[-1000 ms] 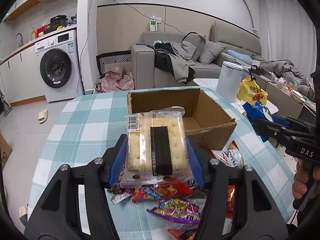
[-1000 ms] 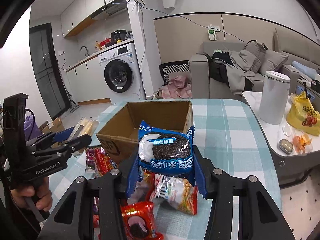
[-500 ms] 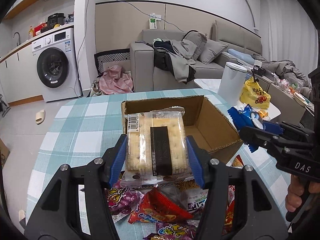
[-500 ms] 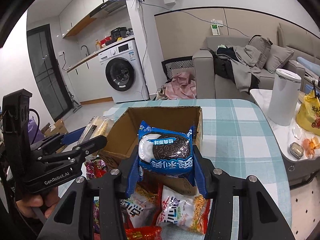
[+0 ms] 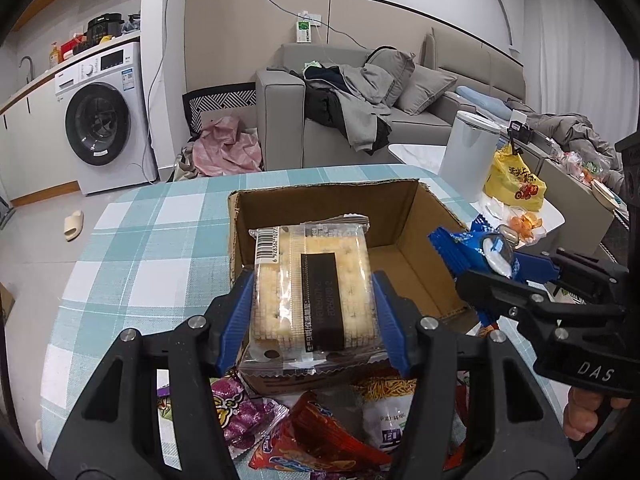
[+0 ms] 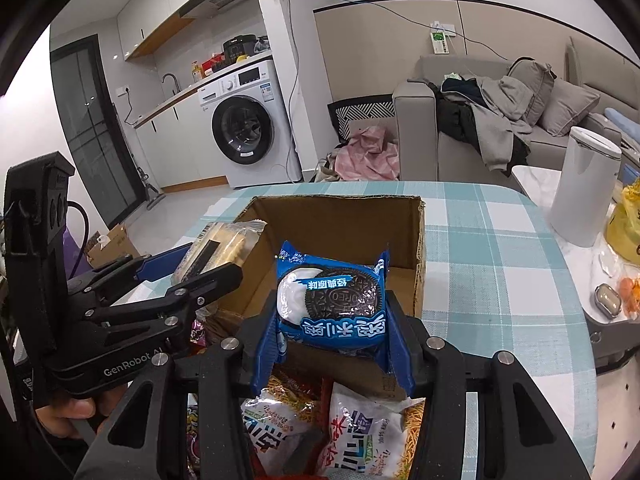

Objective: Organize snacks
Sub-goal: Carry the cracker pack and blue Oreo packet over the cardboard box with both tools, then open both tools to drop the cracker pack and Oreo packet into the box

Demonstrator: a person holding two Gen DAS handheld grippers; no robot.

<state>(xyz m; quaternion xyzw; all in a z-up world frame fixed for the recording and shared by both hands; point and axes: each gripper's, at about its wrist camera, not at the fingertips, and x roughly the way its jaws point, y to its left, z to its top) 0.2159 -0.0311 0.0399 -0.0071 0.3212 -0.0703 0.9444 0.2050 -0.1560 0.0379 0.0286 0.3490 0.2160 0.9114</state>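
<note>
My left gripper (image 5: 314,316) is shut on a clear pack of pale crackers (image 5: 312,292) and holds it over the near edge of an open cardboard box (image 5: 404,216). My right gripper (image 6: 332,332) is shut on a blue Oreo packet (image 6: 332,300), held over the box's (image 6: 340,220) near wall. The right gripper (image 5: 520,292) also shows at the right of the left wrist view, beside the box's right wall. The left gripper (image 6: 192,272) shows at the left of the right wrist view with the cracker pack (image 6: 224,244). The box's visible floor is bare.
Several loose snack packets (image 5: 320,432) lie on the checked tablecloth (image 5: 140,248) in front of the box; noodle-snack bags (image 6: 360,432) lie under my right gripper. A white canister (image 6: 584,192) and a yellow bag (image 5: 516,180) stand on a side table at the right.
Both grippers have moved forward with their packs, from above the snack pile to over the box's near edge. The two grippers have drawn closer together.
</note>
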